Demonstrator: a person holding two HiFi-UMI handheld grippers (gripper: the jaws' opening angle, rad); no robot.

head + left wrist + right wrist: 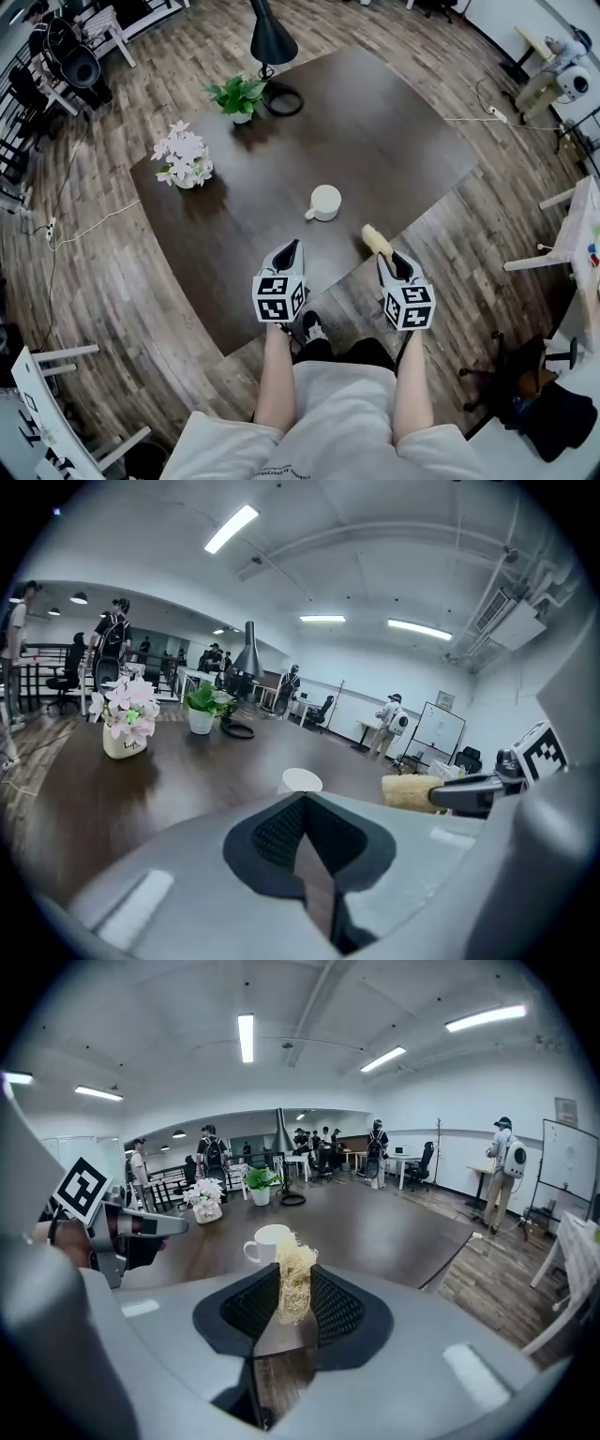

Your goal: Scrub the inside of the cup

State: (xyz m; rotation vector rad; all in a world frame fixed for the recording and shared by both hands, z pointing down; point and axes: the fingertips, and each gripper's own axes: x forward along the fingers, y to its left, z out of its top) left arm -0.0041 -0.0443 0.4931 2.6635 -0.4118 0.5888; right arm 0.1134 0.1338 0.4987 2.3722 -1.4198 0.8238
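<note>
Partly, the cup (pixel 264 1241) hides behind the right gripper's (pixel 294 1267) scrubber (pixel 295 1290), possibly loofah.

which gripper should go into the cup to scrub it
Right. The right gripper has its jaws shut on the fibrous scrubber, and the white cup stands upright on the table just ahead. The left gripper holds nothing, jaws together, so it probably suits steadying the cup.
</note>
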